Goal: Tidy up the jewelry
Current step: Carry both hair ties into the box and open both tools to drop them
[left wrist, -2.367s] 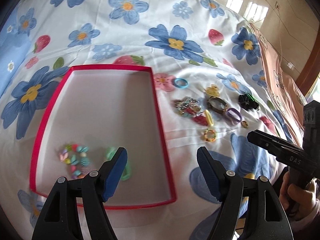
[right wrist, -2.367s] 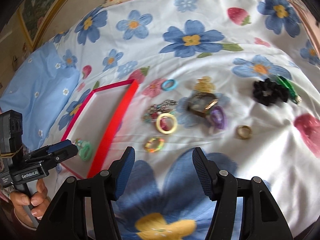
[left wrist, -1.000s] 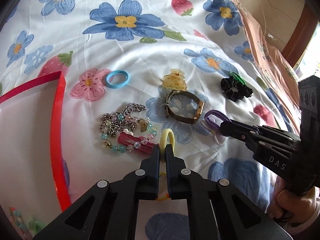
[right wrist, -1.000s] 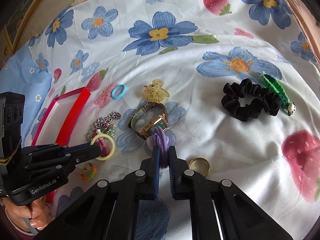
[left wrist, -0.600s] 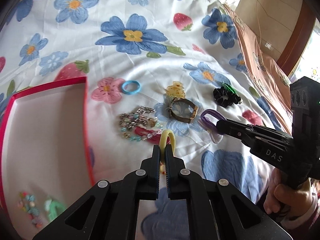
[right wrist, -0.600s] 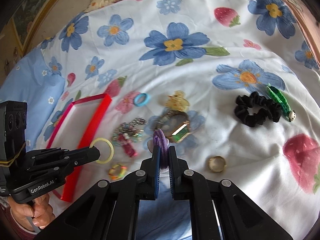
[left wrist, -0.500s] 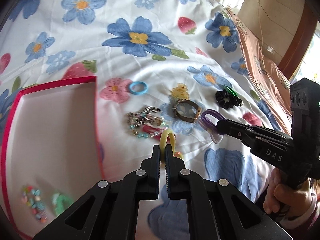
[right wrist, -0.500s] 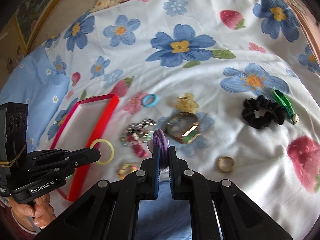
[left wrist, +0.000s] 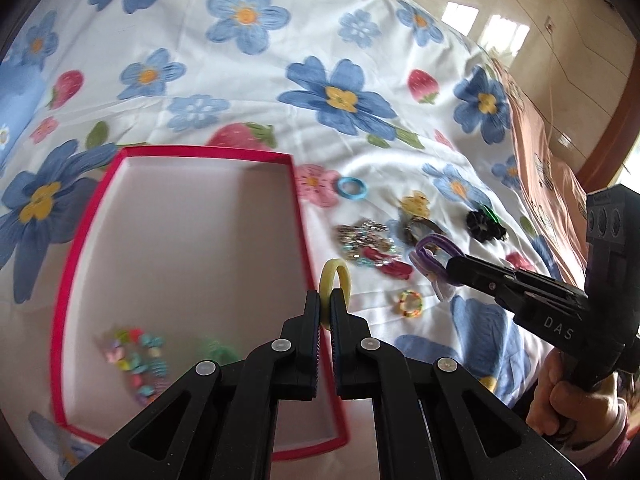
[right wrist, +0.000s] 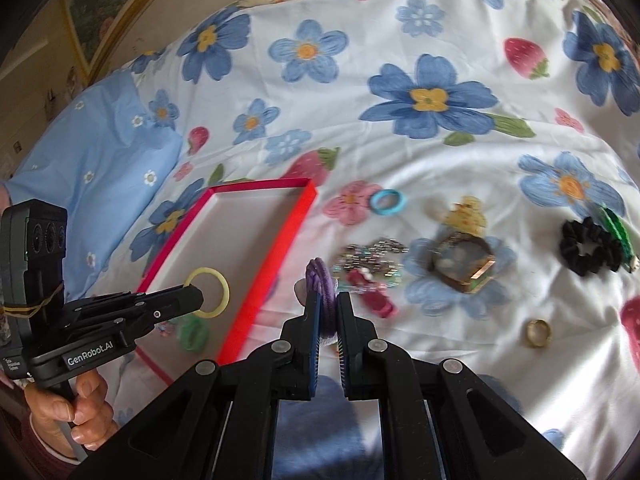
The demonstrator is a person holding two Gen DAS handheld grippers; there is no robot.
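From my left wrist camera, my left gripper is clamped on a pale yellow plastic ring, held above the right wall of the shallow red-edged box with a white floor. Blurred pastel beads lie on the box floor at its near left. My right gripper reaches in from the right, clamped on a purple loop hair tie. A light blue ring lies on the flowered bedsheet.

From my right wrist camera, my right gripper pinches the purple hair tie above the sheet, just right of the box. A gold-trimmed wristwatch, black scrunchie and small gold ring lie on the sheet.
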